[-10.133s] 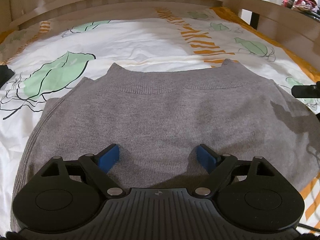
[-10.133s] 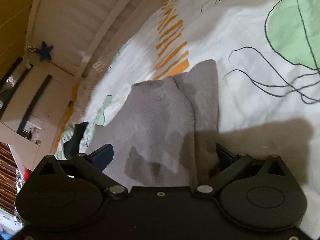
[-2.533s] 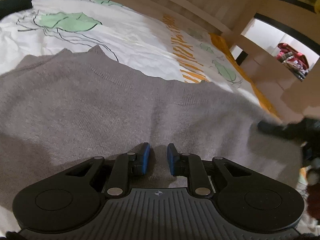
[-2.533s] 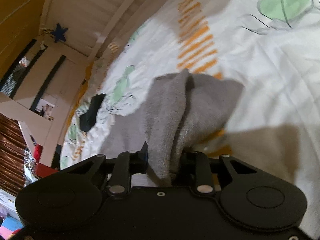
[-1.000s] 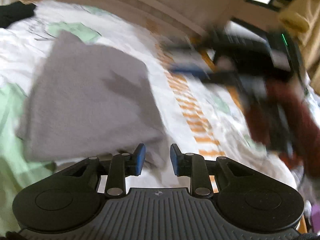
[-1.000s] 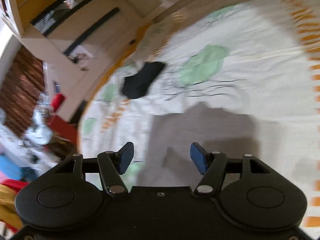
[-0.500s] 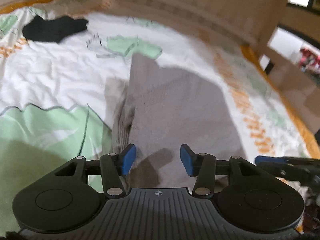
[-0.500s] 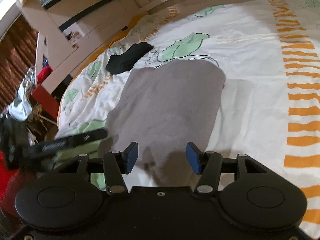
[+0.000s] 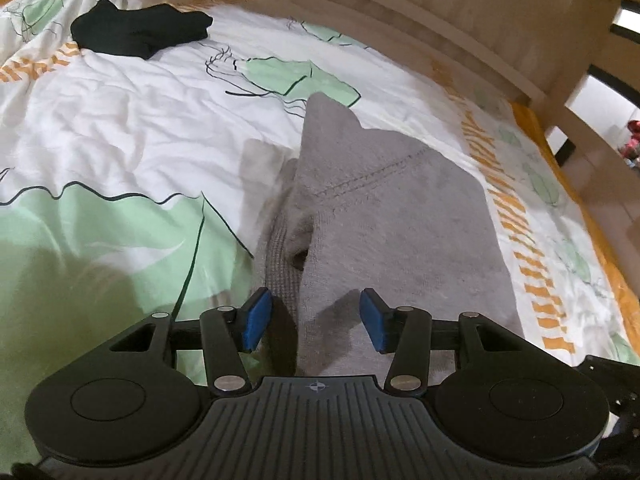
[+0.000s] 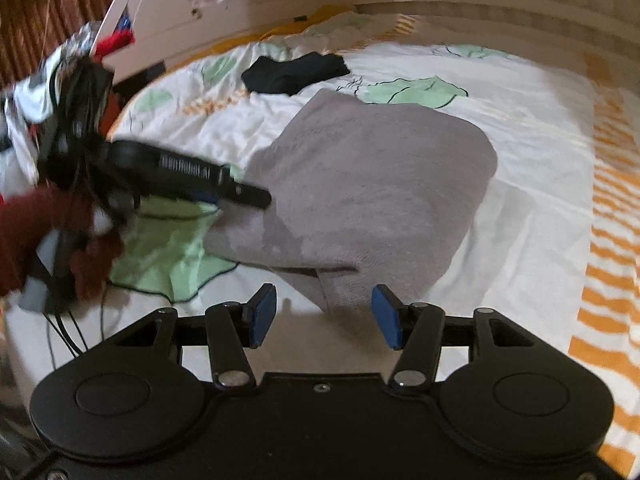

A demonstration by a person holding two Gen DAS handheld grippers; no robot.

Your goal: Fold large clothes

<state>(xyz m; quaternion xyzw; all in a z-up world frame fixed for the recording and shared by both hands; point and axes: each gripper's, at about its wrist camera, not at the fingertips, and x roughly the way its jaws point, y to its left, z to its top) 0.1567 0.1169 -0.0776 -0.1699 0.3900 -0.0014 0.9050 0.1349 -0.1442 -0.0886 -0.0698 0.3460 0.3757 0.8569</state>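
Observation:
A grey knit sweater point(image 9: 400, 220) lies folded on the bed, a ribbed edge peeking out under its left fold. My left gripper point(image 9: 316, 320) is open just above the sweater's near edge; the cloth runs below the gap and the blue pads point(image 9: 256, 320) do not press on it. In the right wrist view the sweater point(image 10: 380, 184) spreads across the middle, with a folded corner pointing toward my right gripper point(image 10: 324, 316). That gripper is open and holds nothing. The left gripper point(image 10: 236, 196) reaches the sweater's left edge there, held by a hand in a dark red sleeve point(image 10: 36, 224).
A black garment point(image 9: 140, 32) lies at the far side of the bed cover point(image 9: 120, 128), which is white with green leaves and orange stripes. A pale wooden bed frame point(image 9: 440, 20) runs behind. Cluttered clothes and a white rail point(image 10: 80, 52) stand beyond the bed's left side.
The left jaws have widened from nearly closed a second ago. Both views have swung round onto the folded sweater, and the right gripper has come down closer to its near corner.

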